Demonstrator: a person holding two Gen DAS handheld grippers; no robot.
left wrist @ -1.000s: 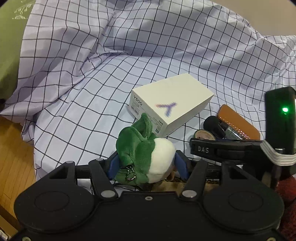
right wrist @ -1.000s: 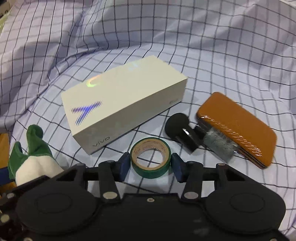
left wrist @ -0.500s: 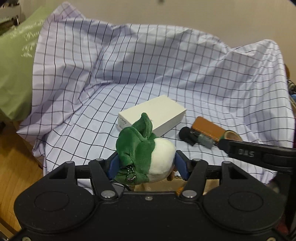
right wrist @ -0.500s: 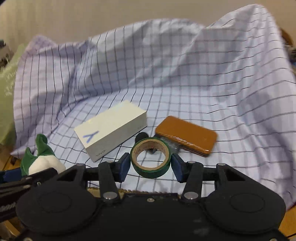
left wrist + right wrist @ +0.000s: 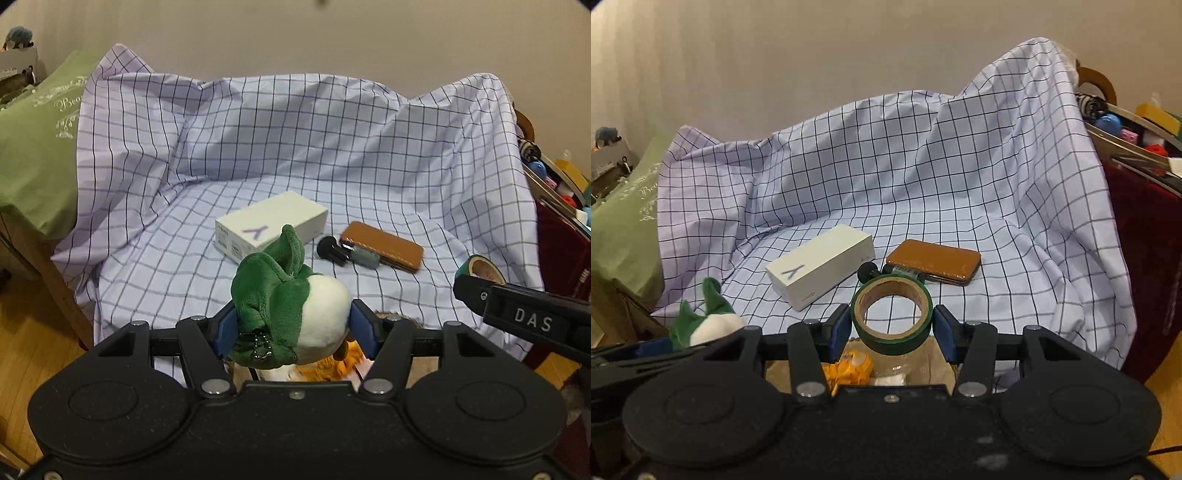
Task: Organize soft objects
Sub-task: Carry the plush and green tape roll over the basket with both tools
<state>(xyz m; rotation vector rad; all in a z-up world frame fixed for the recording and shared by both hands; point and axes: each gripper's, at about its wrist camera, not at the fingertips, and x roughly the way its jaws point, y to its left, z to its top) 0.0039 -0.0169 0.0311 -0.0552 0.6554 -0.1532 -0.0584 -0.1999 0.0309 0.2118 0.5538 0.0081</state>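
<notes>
The green and white soft toy (image 5: pixel 291 314) sits squeezed between the two blue pads of the left gripper (image 5: pixel 293 328), up in the air in front of the near edge of the checked cloth (image 5: pixel 295 147). A little metal chain hangs from the toy's green part.

To the right, the right gripper (image 5: pixel 892 328) is closed tight on a roll of green tape (image 5: pixel 892 317), which stands up on its edge between the pads so you can see through its hole.

Farther back, on the flat part of the cloth, lies a white box (image 5: pixel 271 230) with a purple Y on it. Just to its right is a small black and grey thing (image 5: pixel 347 253), touching a brown case (image 5: pixel 382 245).

The cloth climbs up high behind them. A green cloth (image 5: pixel 33 155) hangs on the far left, and a dark red one (image 5: pixel 1145 266) on the right.

Below the grippers there is something orange (image 5: pixel 849 367).
</notes>
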